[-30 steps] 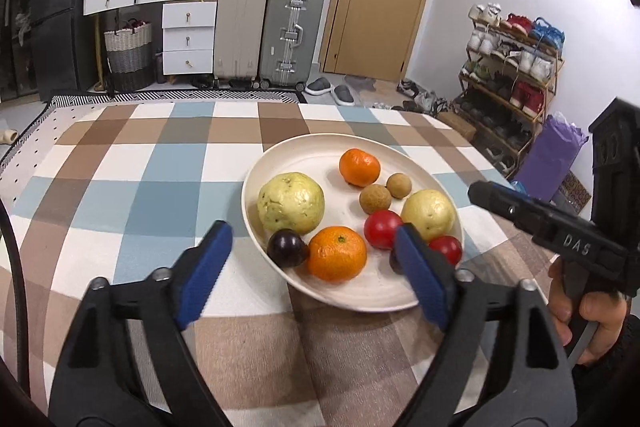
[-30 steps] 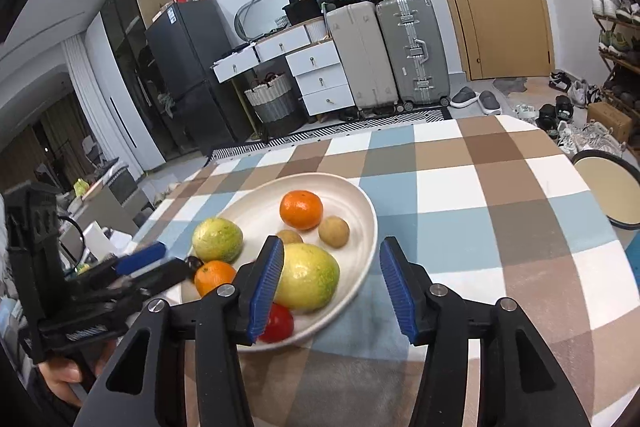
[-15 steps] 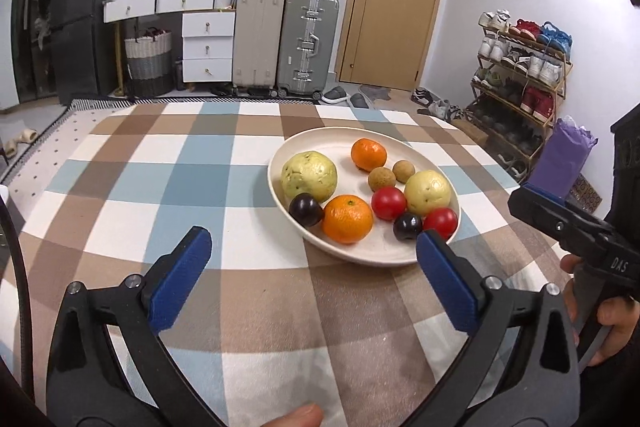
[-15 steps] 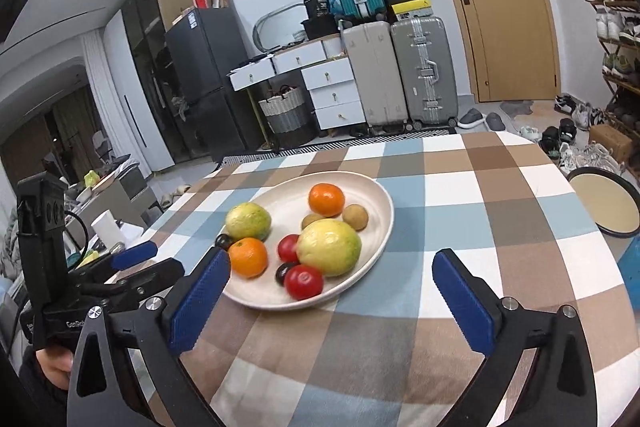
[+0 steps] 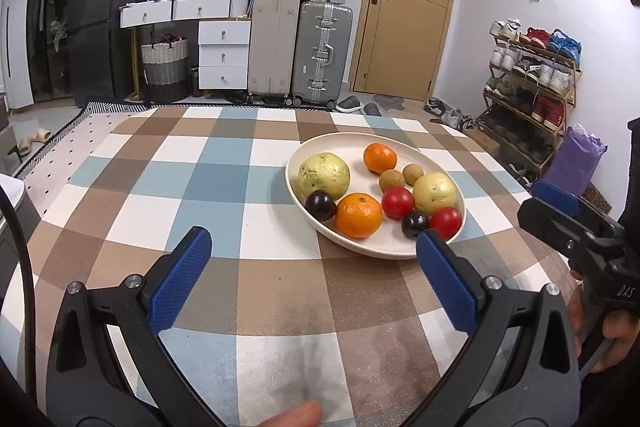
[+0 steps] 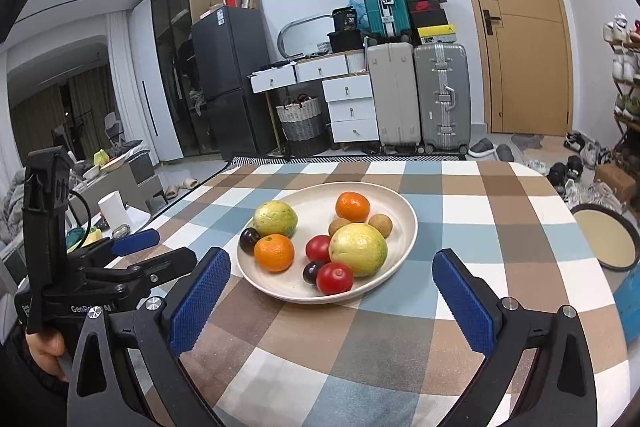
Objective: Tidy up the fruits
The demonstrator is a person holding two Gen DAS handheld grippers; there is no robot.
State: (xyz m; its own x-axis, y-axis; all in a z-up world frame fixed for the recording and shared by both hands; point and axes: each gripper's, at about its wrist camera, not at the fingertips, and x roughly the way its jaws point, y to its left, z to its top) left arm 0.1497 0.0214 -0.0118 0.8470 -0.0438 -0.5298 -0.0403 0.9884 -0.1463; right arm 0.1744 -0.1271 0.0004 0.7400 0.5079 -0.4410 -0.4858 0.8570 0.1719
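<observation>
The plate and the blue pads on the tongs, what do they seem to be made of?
The plate looks like matte cream ceramic or melamine: smooth, dull, with no glare under the ceiling lights. Which of the two cannot be told. The blue pads look like rubber or soft plastic, going by their fine dimpled grip texture. The black arms behind them look like hard plastic with metal screws.

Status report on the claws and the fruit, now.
Left claw open, empty. Right claw open, empty. All fruit on plate, untouched. Nothing between claws and plate.

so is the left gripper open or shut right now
Open: the left gripper has its blue padded fingers spread wide with nothing between them, short of the cream fruit plate.
</observation>
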